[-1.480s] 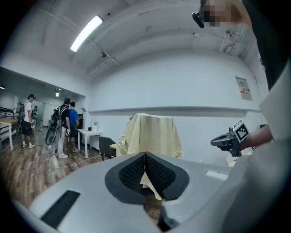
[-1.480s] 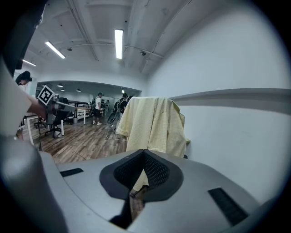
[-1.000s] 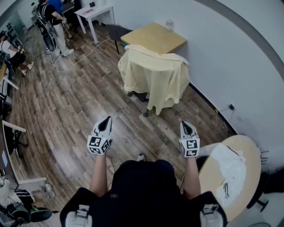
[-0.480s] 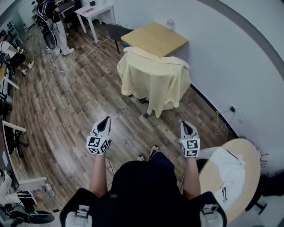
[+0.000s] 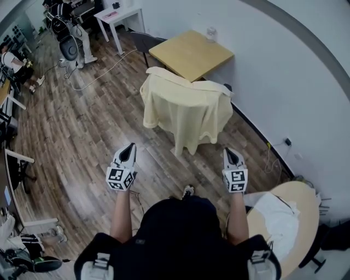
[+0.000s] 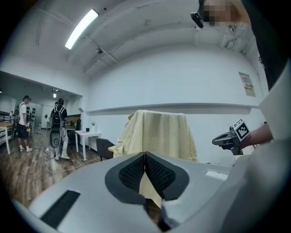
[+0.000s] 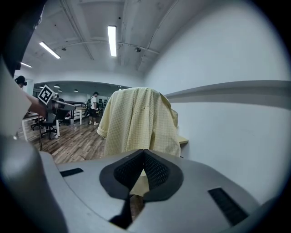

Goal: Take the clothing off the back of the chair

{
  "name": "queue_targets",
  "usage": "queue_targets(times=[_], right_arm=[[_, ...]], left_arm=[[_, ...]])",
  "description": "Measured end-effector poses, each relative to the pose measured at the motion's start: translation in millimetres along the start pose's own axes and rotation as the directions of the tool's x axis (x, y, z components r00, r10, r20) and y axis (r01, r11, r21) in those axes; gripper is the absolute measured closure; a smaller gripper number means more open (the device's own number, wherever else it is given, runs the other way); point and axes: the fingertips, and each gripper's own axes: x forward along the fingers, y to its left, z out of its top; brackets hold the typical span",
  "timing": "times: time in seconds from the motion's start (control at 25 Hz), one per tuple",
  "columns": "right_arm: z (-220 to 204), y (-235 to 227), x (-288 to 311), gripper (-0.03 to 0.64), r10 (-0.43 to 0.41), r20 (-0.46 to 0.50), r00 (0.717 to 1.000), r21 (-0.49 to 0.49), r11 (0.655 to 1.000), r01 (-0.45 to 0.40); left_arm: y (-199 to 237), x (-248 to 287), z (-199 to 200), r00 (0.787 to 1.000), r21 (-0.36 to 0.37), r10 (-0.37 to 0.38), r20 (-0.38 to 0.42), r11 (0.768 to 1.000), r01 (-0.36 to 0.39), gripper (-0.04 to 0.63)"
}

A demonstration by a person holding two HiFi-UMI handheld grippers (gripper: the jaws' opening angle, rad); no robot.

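A pale yellow shirt point(image 5: 186, 109) hangs draped over the back of a chair, covering it almost fully; only the chair's base point(image 5: 176, 149) peeks out below. It fills the middle of the left gripper view point(image 6: 159, 132) and the right gripper view point(image 7: 138, 123). My left gripper point(image 5: 129, 150) and right gripper point(image 5: 228, 153) are both held out in front of me, short of the shirt and apart from it. Both have their jaws shut with nothing between them. The right gripper point(image 6: 217, 141) also shows in the left gripper view, and the left gripper point(image 7: 72, 105) in the right gripper view.
A square wooden table point(image 5: 191, 49) stands against the white wall just behind the chair. A round table point(image 5: 306, 219) with a white garment point(image 5: 279, 213) is at my right. A dark chair point(image 5: 145, 41), a white desk point(image 5: 117, 16) and people stand far left. Wood floor point(image 5: 93, 120) lies between.
The chair with the yellow shirt has come closer to both grippers and sits lower in the head view. The round table at the right has slid further back.
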Motion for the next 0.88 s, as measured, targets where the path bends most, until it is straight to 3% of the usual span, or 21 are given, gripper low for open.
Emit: queue_targets(times=[0.28,0.88], right_arm=[[2.8,-45.2,16.3,0.621,0.011,-0.048,0.999,0.003,1.000,-0.011],[10.2,-93.1,46.6,0.621,0.059,0.008,0.998,-0.024,0.998,-0.059]], left_arm=[[-13.9,31.9,10.8,1.000,-0.002,0.030,-0.005,1.000,-0.030,0.592],[-31.7,56.1,8.6,0.996,0.004,0.093,-0.015,0.996,-0.093,0.592]])
